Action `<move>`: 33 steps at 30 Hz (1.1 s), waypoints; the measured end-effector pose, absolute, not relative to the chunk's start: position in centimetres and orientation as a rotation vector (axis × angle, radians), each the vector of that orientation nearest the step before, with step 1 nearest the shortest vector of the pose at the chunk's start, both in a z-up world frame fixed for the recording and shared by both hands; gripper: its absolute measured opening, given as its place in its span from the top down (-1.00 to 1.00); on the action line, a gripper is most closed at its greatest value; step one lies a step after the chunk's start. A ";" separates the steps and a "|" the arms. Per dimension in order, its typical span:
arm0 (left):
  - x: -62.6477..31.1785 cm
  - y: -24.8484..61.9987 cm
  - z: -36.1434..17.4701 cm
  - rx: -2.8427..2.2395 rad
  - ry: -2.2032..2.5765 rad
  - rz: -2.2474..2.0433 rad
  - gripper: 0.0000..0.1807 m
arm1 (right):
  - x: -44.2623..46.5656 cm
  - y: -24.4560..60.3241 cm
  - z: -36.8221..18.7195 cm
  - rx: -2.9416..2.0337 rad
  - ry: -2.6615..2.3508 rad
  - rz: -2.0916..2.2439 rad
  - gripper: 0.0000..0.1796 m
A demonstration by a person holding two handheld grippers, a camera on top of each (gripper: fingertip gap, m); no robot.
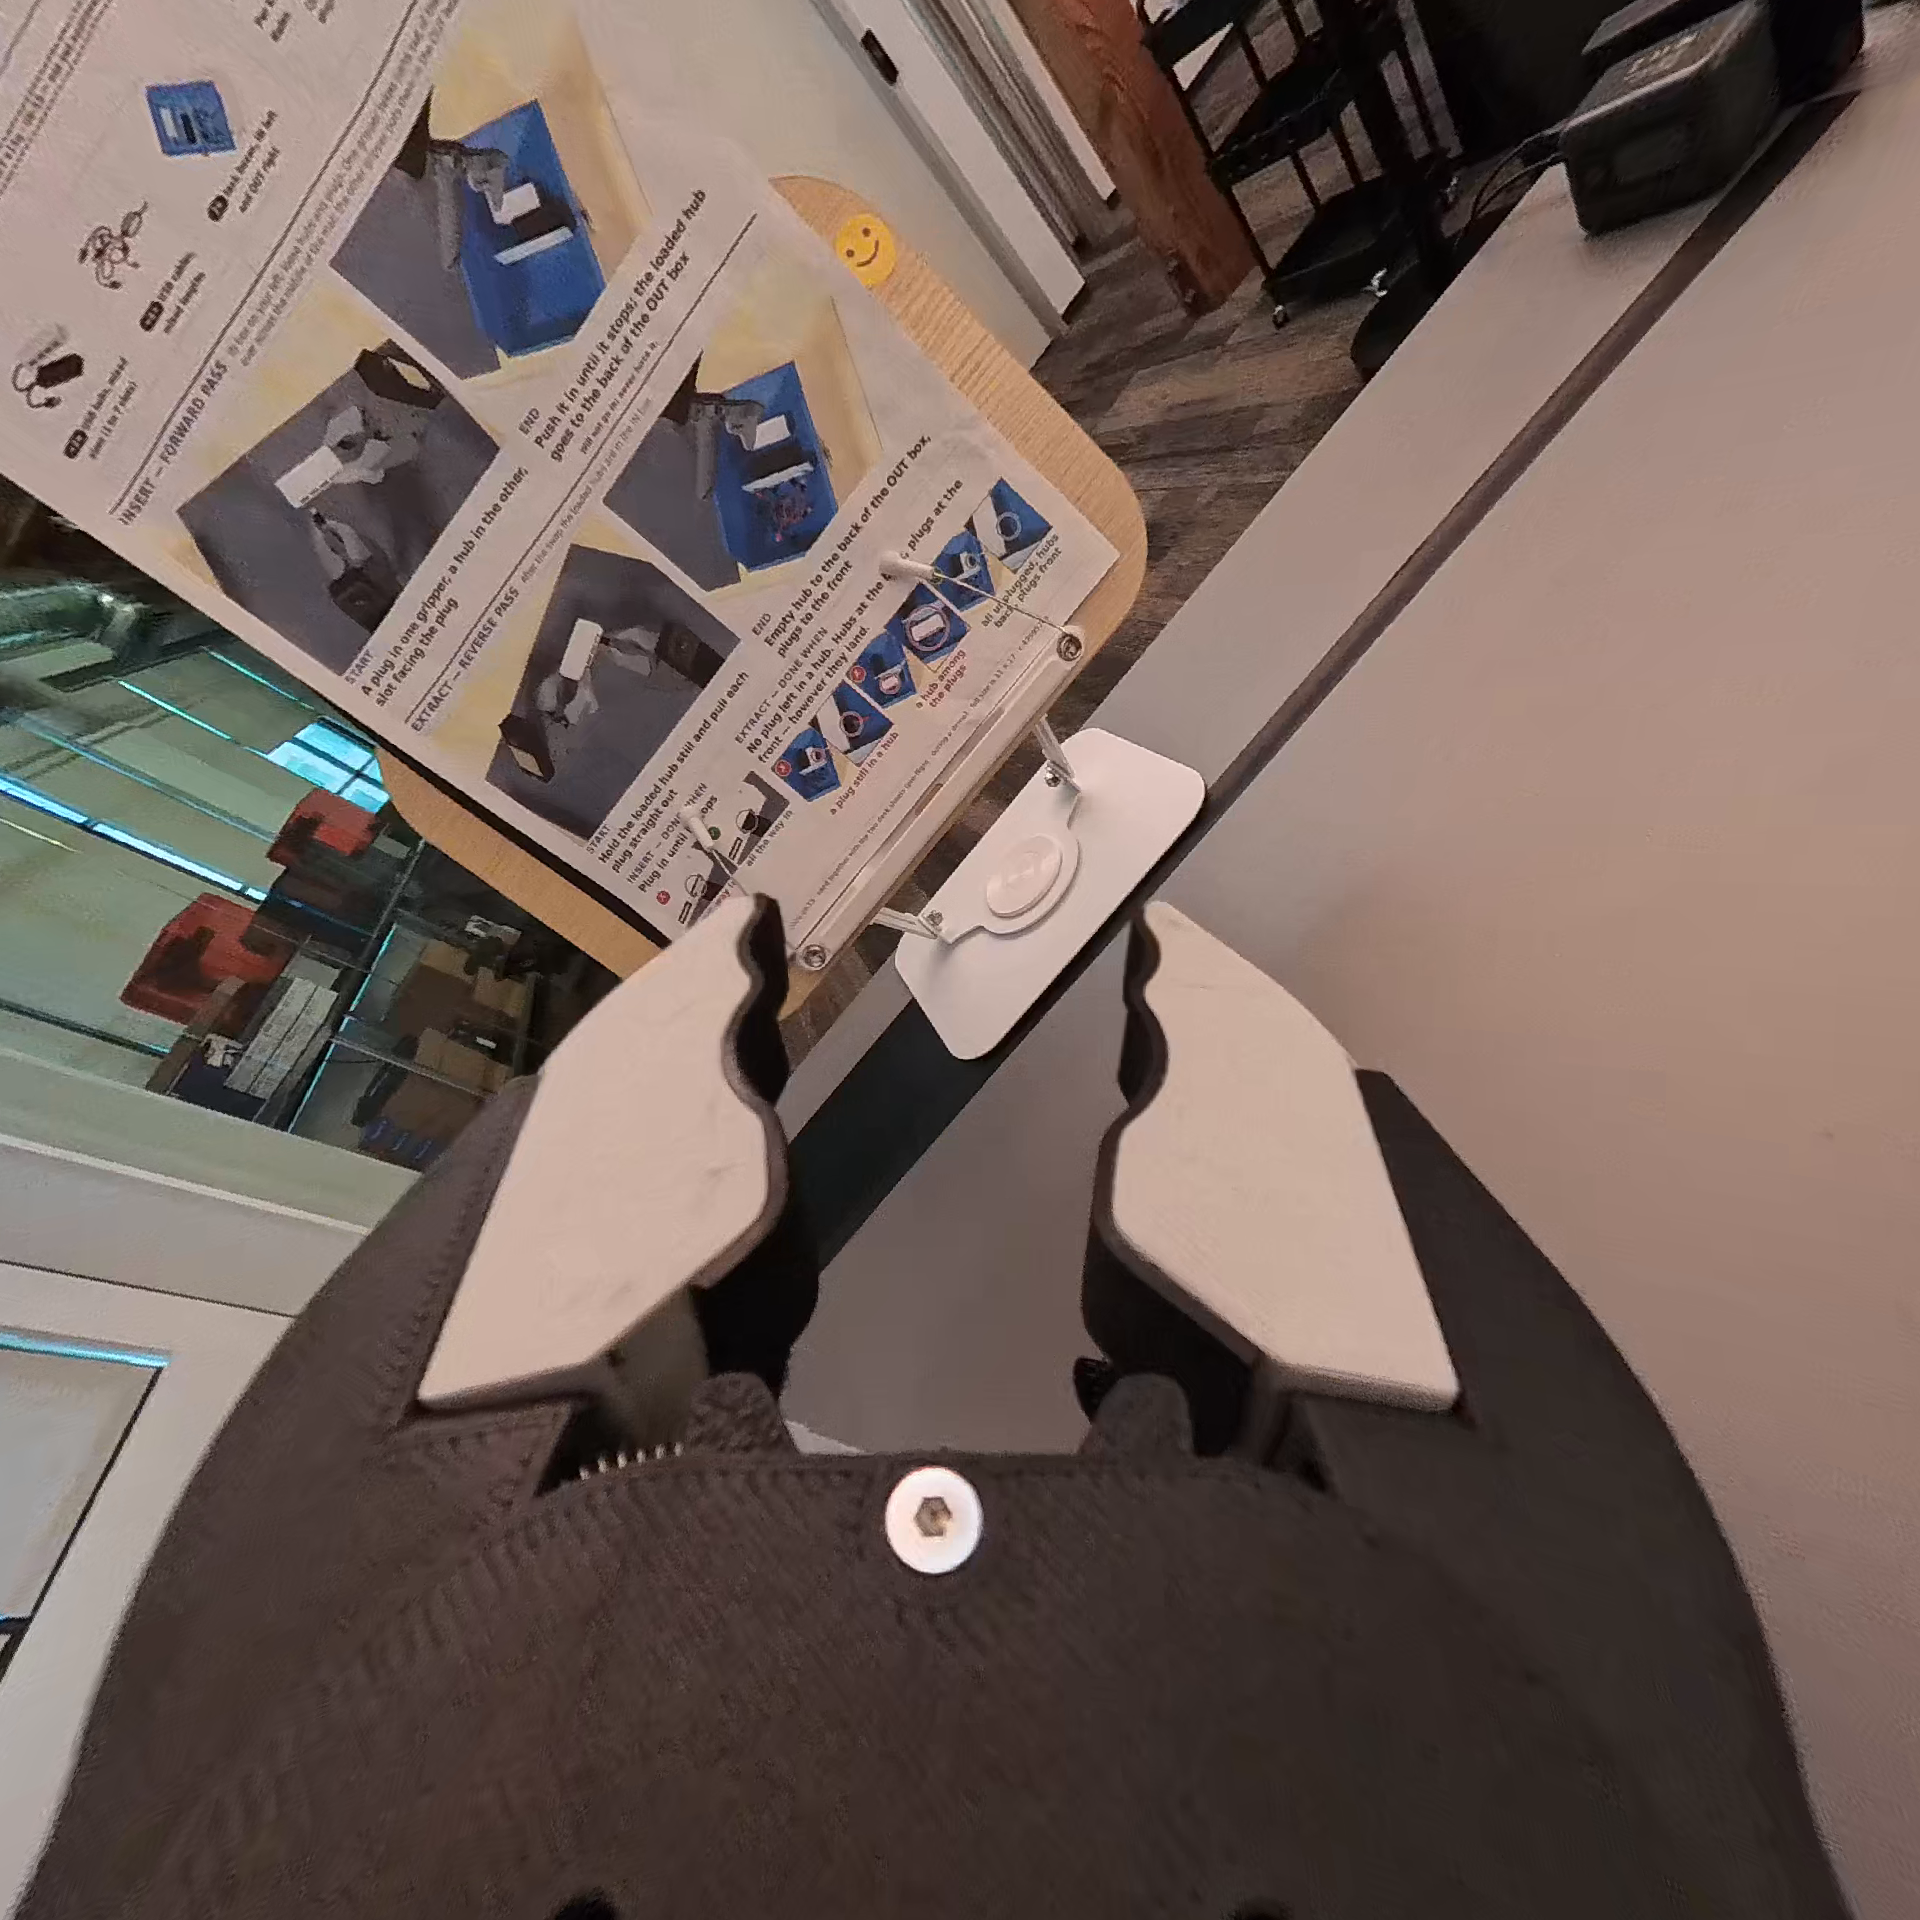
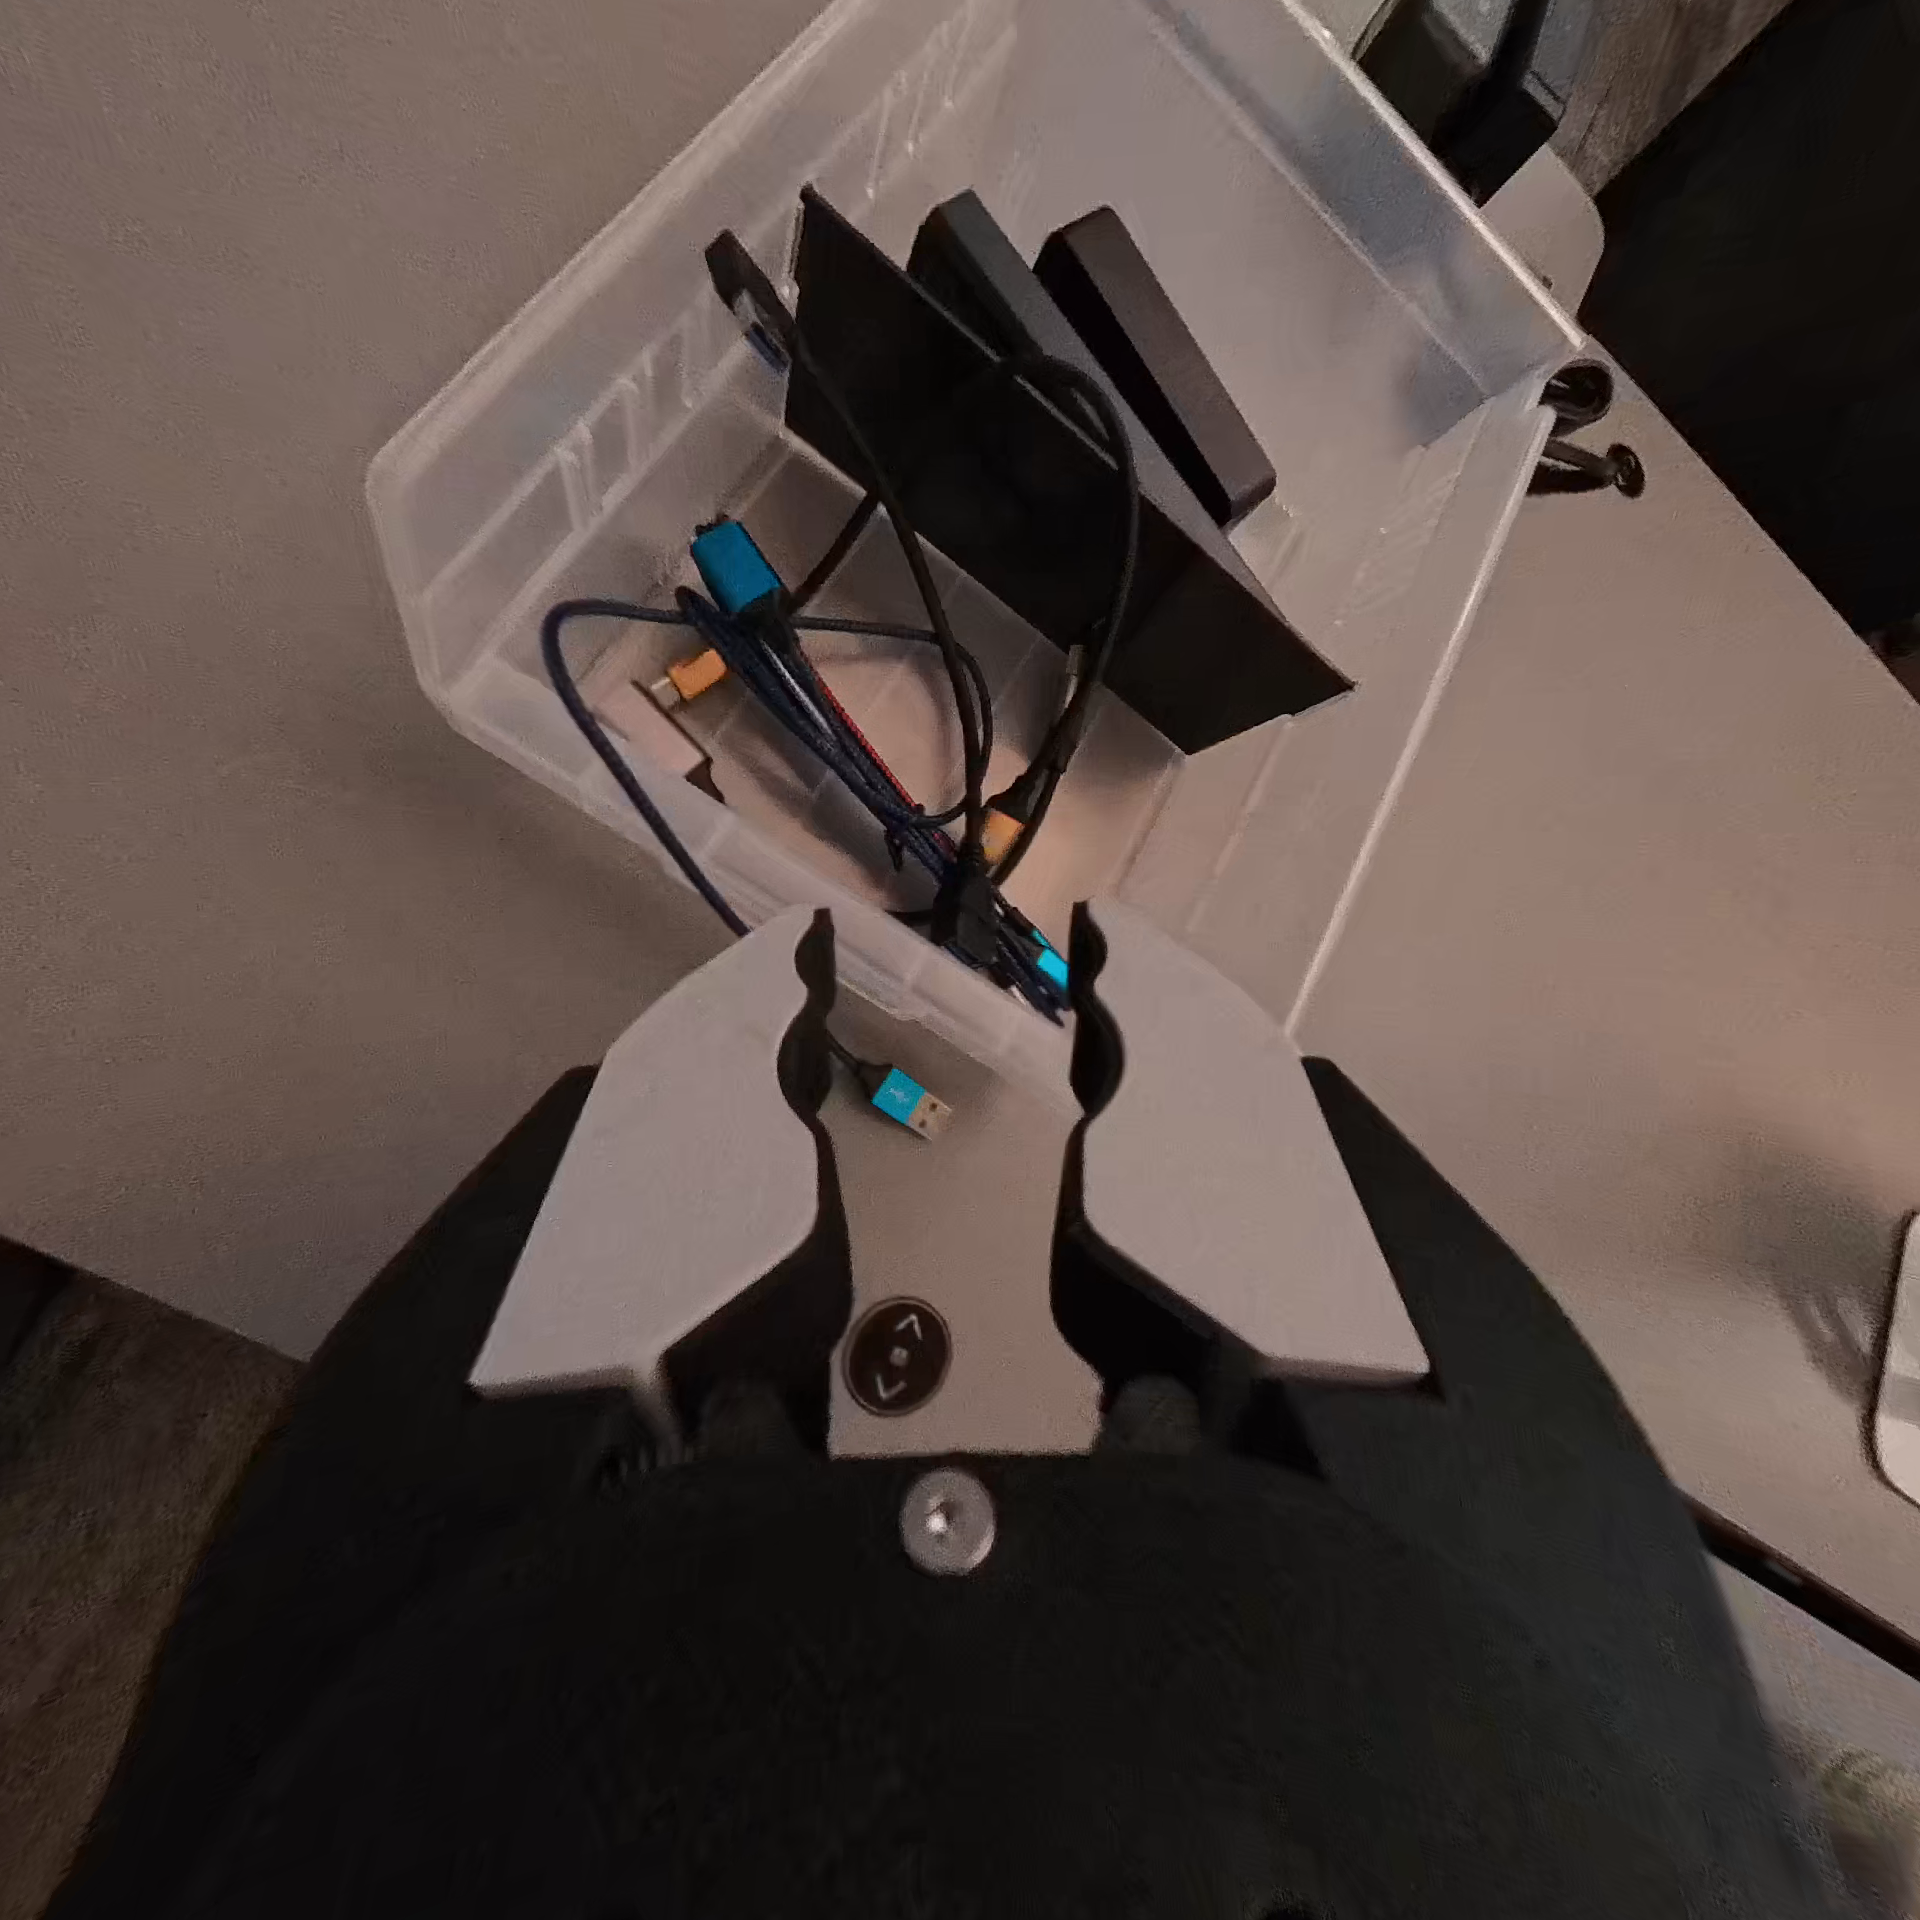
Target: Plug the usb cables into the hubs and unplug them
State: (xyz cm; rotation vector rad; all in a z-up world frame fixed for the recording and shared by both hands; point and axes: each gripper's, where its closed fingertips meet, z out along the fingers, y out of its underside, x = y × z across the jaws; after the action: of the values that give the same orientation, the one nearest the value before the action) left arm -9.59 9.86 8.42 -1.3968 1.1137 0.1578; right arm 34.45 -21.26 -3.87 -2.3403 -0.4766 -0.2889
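In the right wrist view a clear plastic bin (image 2: pixel 499 582) stands on the table. It holds several black hubs (image 2: pixel 1049 457) leaning at its far side and a tangle of USB cables (image 2: pixel 883 727) with blue and orange plugs. One blue plug (image 2: pixel 909 1103) hangs outside the bin's near wall on the table. My right gripper (image 2: pixel 951 935) is open and empty, hovering above that plug at the bin's near rim. My left gripper (image 1: pixel 951 925) is open and empty, raised over the table's edge. No hub or cable shows in the left wrist view.
An instruction sheet on a wooden board (image 1: pixel 582 436) stands on a white stand (image 1: pixel 1049 883) just ahead of the left gripper. A black box (image 1: pixel 1683 114) sits far right on the grey table (image 1: pixel 1558 935). A round desk button (image 2: pixel 896 1354) lies between the right fingers.
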 end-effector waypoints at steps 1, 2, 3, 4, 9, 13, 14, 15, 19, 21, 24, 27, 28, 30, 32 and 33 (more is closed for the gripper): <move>-9.6 9.8 8.4 -1.401 1.115 0.150 0.32 | 34.0 -21.5 -3.9 -2.314 -0.449 -0.254 0.52; -9.7 9.7 8.5 -1.404 1.113 0.144 0.32 | 33.5 -21.7 -4.0 -2.291 -0.424 -0.214 0.52; -9.7 9.6 8.6 -1.405 1.112 0.139 0.32 | 33.0 -21.9 -4.3 -2.272 -0.404 -0.180 0.52; -9.8 9.5 8.7 -1.405 1.111 0.133 0.32 | 32.4 -22.2 -4.9 -2.266 -0.394 -0.142 0.52; -9.6 8.8 9.1 -1.397 1.117 0.080 0.34 | 29.6 -22.9 -10.3 -2.344 -0.455 -0.076 0.56; -9.2 8.7 8.8 -1.402 1.134 0.074 0.34 | 31.4 -21.5 -12.2 -2.348 -0.447 -0.289 0.71; -9.2 8.7 8.6 -1.406 1.138 0.078 0.34 | 31.2 -21.2 -12.2 -2.327 -0.486 -0.298 0.75; -9.2 8.7 8.5 -1.410 1.144 0.083 0.34 | 31.1 -21.1 -11.9 -2.325 -0.510 -0.321 0.79; -9.2 8.6 8.4 -1.413 1.153 0.082 0.34 | 31.2 -20.6 -8.6 -2.342 -0.627 -0.433 0.96; -8.9 8.5 8.6 -1.405 1.155 0.067 0.35 | 31.4 -18.2 -5.9 -2.254 -0.664 -0.466 0.96; -8.8 8.4 8.3 -1.406 1.167 0.075 0.35 | 32.2 -14.1 -5.6 -2.252 -0.725 -0.401 0.95; -9.1 8.6 8.0 -1.423 1.173 0.089 0.35 | 33.3 -12.9 -9.6 -2.500 -0.687 -0.148 0.92; -9.4 8.8 7.9 -1.431 1.168 0.089 0.35 | 33.5 -13.2 -10.5 -2.565 -0.663 -0.077 0.84; -10.0 9.0 8.0 -1.455 1.158 0.077 0.35 | 33.8 -14.2 -11.1 -2.626 -0.658 -0.004 0.67; -10.7 9.2 8.3 -1.479 1.137 0.040 0.34 | 33.7 -15.3 -10.0 -2.597 -0.642 0.038 0.52; -11.2 9.1 8.6 -1.487 1.125 0.019 0.33 | 33.7 -16.0 -9.2 -2.578 -0.642 0.051 0.53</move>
State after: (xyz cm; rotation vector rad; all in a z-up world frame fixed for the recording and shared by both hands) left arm -11.18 9.08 8.60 -1.4866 1.1249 0.0189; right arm 33.73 -16.03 -9.18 -2.5781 -0.6422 0.0513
